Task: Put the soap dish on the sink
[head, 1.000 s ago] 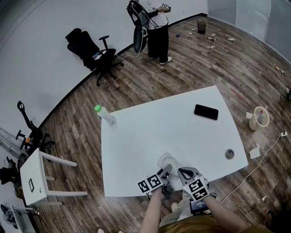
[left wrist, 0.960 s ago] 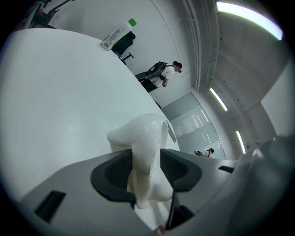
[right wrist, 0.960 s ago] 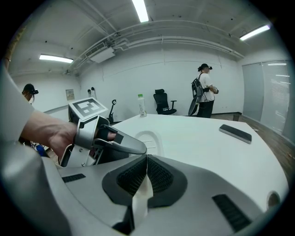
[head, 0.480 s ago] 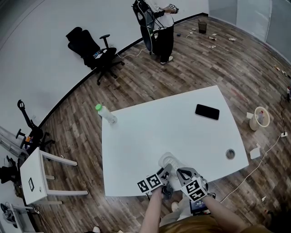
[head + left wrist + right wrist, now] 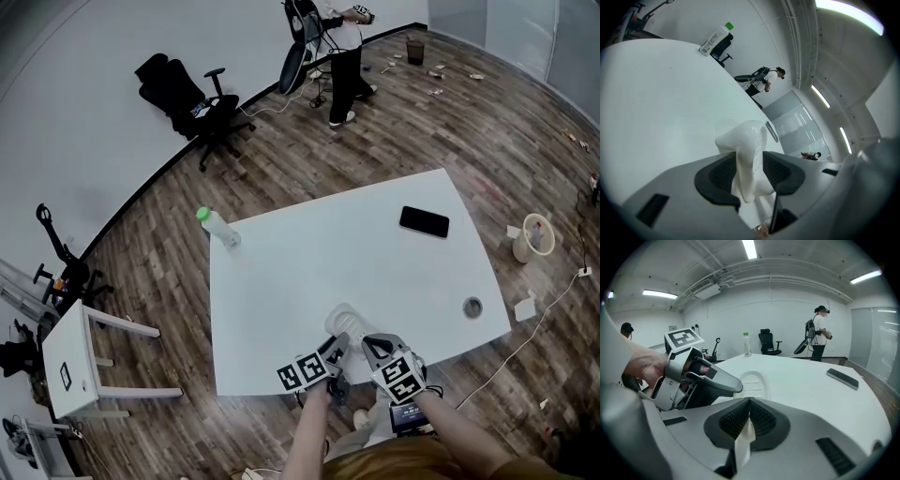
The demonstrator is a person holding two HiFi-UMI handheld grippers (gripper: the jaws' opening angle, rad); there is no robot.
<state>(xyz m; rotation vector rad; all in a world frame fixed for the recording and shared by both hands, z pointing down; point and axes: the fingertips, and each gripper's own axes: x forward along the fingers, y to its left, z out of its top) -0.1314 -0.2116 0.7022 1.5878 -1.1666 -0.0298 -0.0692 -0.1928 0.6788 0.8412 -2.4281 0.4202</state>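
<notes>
The white oval soap dish (image 5: 342,322) lies at the near edge of the white table (image 5: 309,262), with both grippers meeting at it. My left gripper (image 5: 337,349) is shut on its rim; in the left gripper view the dish (image 5: 747,150) stands pinched between the dark pads (image 5: 719,176). My right gripper (image 5: 368,347) comes in from the right. In the right gripper view its jaws (image 5: 749,420) are shut on a thin white edge that looks like part of the dish (image 5: 752,382). The left gripper (image 5: 717,380) shows just left of it. No sink is in view.
A black phone (image 5: 424,222) lies at the table's far right. A small round metal piece (image 5: 472,307) sits near the right edge, and a green-capped bottle (image 5: 217,228) lies at the far left corner. A person (image 5: 339,56), an office chair (image 5: 192,103) and a small white side table (image 5: 70,361) stand on the wooden floor.
Both grippers and the dish stay almost where they were, at the table's near edge. The person at the back has stepped to the right.
</notes>
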